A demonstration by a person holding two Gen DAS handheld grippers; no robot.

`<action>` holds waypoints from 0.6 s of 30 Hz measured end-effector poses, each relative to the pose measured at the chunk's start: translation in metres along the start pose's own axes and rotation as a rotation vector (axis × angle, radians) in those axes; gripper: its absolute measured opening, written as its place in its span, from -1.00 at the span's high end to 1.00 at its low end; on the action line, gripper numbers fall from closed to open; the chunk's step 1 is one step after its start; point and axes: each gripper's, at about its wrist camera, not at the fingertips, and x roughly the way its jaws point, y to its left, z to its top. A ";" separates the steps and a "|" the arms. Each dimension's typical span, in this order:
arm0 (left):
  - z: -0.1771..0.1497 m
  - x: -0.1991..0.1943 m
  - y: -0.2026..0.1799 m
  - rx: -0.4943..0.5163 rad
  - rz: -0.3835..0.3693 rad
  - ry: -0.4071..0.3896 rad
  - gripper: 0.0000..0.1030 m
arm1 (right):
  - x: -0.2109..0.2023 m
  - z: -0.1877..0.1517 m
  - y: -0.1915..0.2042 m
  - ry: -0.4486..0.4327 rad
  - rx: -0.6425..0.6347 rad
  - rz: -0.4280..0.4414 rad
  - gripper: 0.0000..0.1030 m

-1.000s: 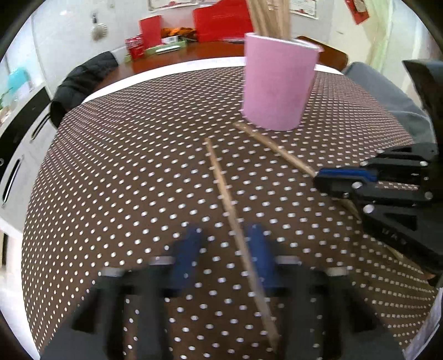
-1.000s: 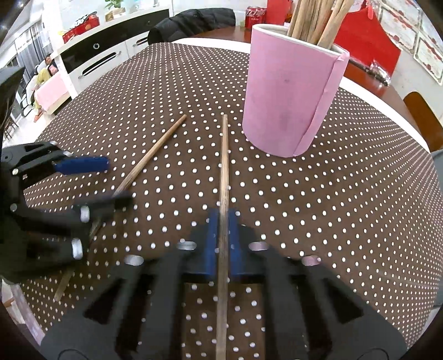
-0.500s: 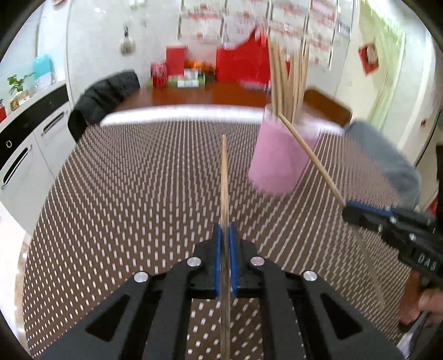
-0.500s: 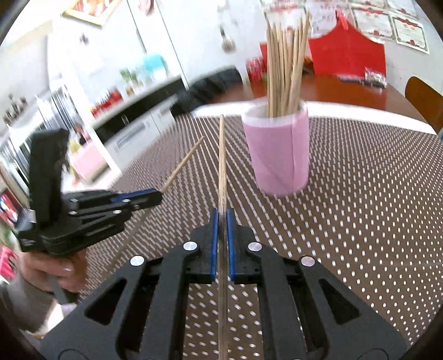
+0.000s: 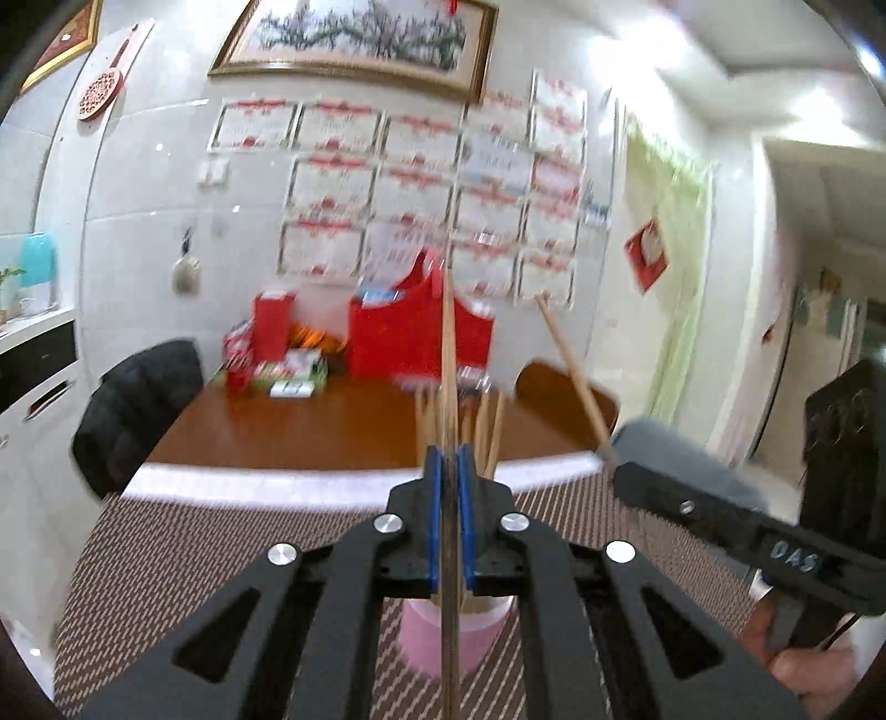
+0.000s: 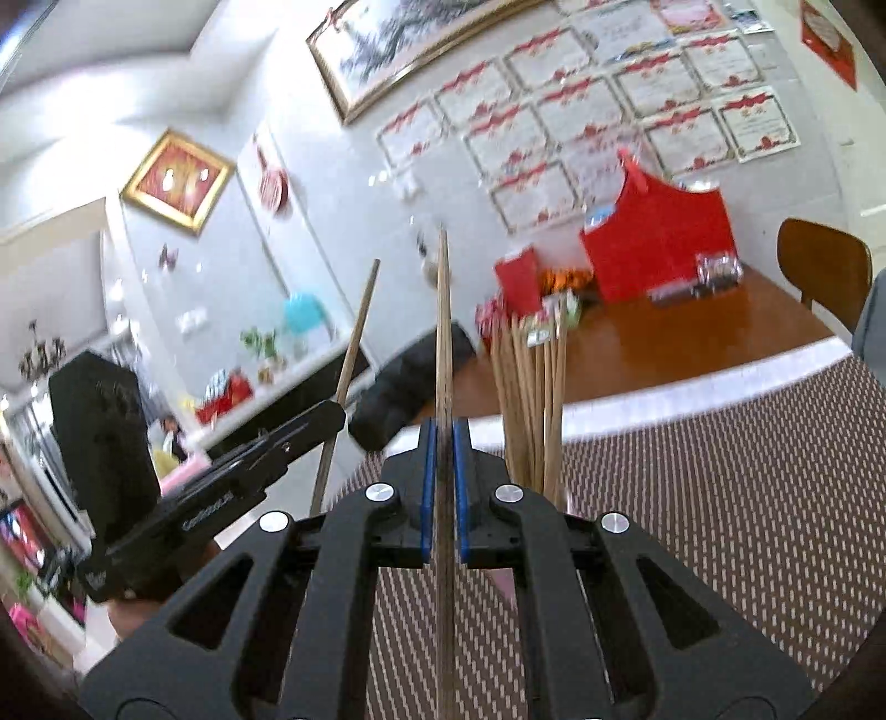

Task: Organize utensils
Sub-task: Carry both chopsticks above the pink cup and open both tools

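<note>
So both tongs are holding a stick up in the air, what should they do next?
Probably tip each wooden chopstick upright over the pink cylindrical holder and lower it in, since the left tongs and right tongs each grip one and the other chopsticks already stand there.

Both fisheye views are bright, lit evenly by indoor light. In the left wrist view a blown-out glare covers the ceiling at upper right, and the curtain on the right glows pale green. The white tiled wall carries small specular highlights. Straight lines bow strongly toward the rounded edges, and the corners fall to black. Motion blur smears the dotted tabletop into streaks and softens the certificates on the far wall. The near black gripper frame stays fairly sharp. Shadows are soft and faint. The right wrist view is tilted.
</note>
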 end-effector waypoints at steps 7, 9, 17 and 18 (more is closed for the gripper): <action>0.034 0.034 -0.003 -0.070 -0.091 -0.115 0.89 | 0.029 0.045 -0.015 -0.144 0.001 -0.061 0.88; 0.038 0.047 -0.001 -0.074 -0.087 -0.132 0.89 | 0.039 0.049 -0.020 -0.157 0.012 -0.073 0.88; 0.027 0.088 0.007 -0.094 -0.087 -0.185 0.89 | 0.072 0.046 -0.031 -0.182 0.005 -0.106 0.87; 0.025 0.092 0.009 -0.101 -0.084 -0.185 0.89 | 0.074 0.044 -0.033 -0.185 0.002 -0.115 0.87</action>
